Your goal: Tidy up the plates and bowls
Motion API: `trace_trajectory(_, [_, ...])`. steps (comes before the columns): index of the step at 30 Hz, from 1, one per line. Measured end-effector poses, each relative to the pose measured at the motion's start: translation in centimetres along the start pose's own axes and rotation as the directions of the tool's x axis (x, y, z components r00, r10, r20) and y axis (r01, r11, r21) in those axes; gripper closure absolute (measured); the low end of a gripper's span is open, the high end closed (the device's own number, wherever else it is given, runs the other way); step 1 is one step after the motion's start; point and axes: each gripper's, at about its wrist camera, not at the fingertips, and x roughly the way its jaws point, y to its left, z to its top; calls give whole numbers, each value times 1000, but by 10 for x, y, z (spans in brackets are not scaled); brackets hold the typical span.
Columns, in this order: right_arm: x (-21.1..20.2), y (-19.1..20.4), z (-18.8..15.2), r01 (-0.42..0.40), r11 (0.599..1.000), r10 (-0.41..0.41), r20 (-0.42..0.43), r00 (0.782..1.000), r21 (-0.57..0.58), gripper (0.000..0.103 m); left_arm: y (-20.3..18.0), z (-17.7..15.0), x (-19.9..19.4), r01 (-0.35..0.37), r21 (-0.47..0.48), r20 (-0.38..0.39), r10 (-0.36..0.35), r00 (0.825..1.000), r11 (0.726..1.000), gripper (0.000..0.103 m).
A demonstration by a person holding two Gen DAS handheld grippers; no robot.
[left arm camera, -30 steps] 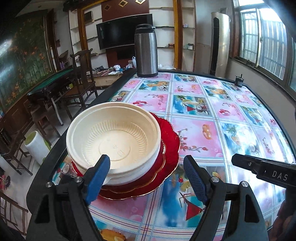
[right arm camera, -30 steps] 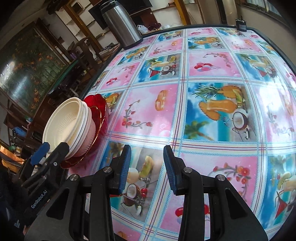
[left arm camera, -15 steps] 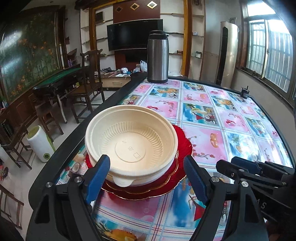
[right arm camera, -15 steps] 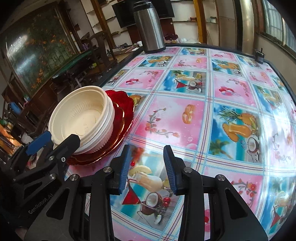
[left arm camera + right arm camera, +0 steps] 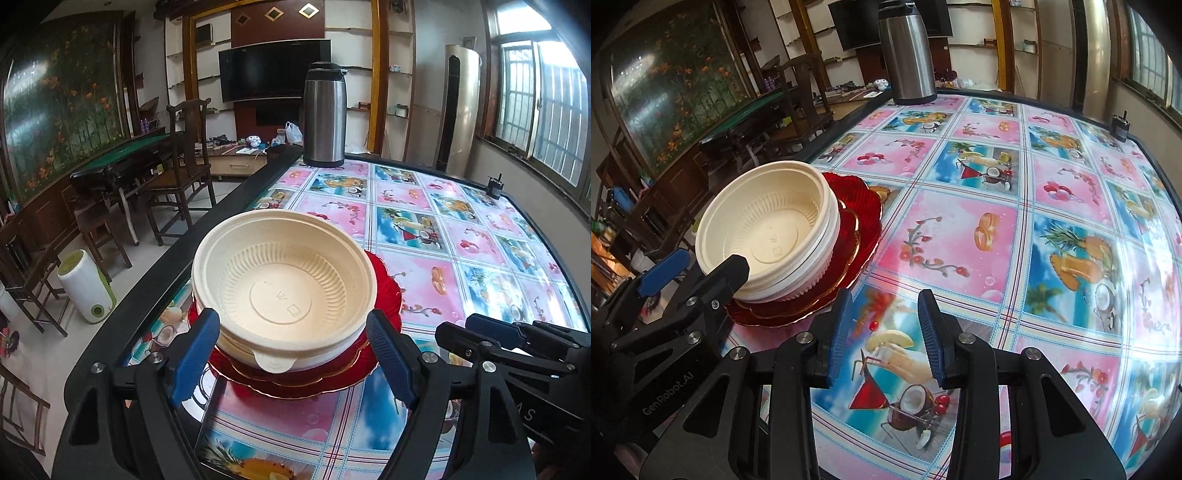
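Left wrist view: the left gripper (image 5: 291, 354) stands wide open, its blue pads flanking the stack of cream bowls (image 5: 282, 291) without pressing on it. The bowls sit nested on red plates (image 5: 386, 295) near the left edge of the bench (image 5: 417, 229), which wears a fruit-and-drink patterned cloth. A steel flask (image 5: 324, 114) stands at the far edge, a small dark object (image 5: 495, 186) at the far right edge. The right gripper (image 5: 491, 338) shows at the right, marked with the letters "AS".

Right wrist view: the right gripper (image 5: 884, 332) is narrowly parted over bare cloth, holding nothing. The left gripper's (image 5: 698, 271) body reads "GenRobot.AI".
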Motion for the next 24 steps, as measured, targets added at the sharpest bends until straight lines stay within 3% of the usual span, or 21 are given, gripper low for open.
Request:
trace_trajectory(4, [0,0,0,-1,1000,1,1,1000,0,66,0,0,-2,-30,13,7,29,1000,999,21])
trace_trajectory(24, [-6,2,-1,1,1000,-1,10,1000,-1,66,1,0,-4,14,2,-4,-14,1000,1000,21])
